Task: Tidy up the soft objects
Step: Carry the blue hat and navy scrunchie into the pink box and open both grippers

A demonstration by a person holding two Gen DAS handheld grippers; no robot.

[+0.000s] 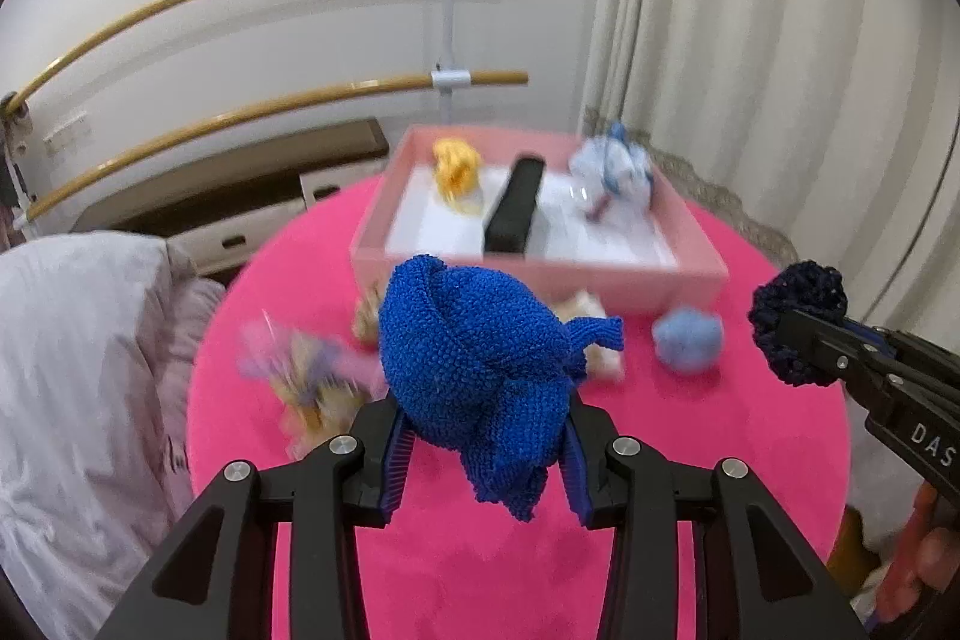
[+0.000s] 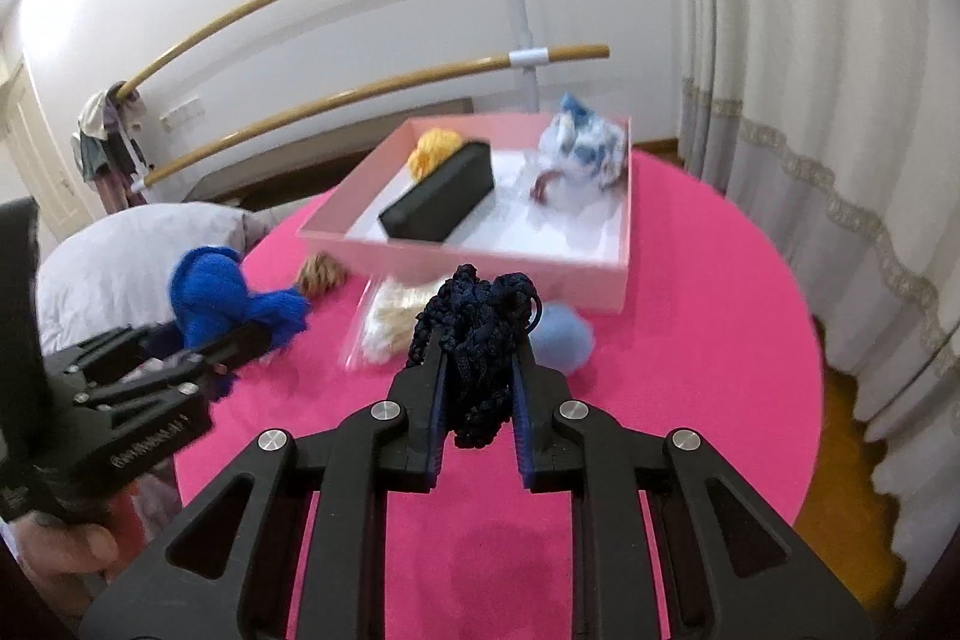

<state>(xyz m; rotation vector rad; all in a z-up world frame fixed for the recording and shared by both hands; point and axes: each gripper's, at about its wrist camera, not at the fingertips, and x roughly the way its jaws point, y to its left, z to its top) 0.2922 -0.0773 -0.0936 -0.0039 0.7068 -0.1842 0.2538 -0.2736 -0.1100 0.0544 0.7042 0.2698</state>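
My left gripper [image 1: 483, 418] is shut on a bright blue knitted piece [image 1: 480, 358], held above the pink round table [image 1: 690, 430]; it also shows at the left of the right wrist view as the blue knit [image 2: 210, 298]. My right gripper [image 2: 477, 340] is shut on a dark navy crocheted scrunchie [image 2: 480, 340], seen at the right edge of the left view as the navy scrunchie [image 1: 798, 328]. Behind stands a pink box [image 2: 480, 262] holding a yellow yarn item [image 2: 432, 148], a black block [image 2: 444, 202] and a blue-white bundle [image 2: 585, 148].
On the table lie a light blue puff [image 2: 561, 337], a cream item in a clear bag [image 2: 390, 322], a tan knot [image 2: 321, 274] and a pastel bundle [image 1: 300, 376]. A white bed [image 1: 78, 370] lies left, curtains [image 2: 810, 100] right, wooden rails [image 2: 360, 88] behind.
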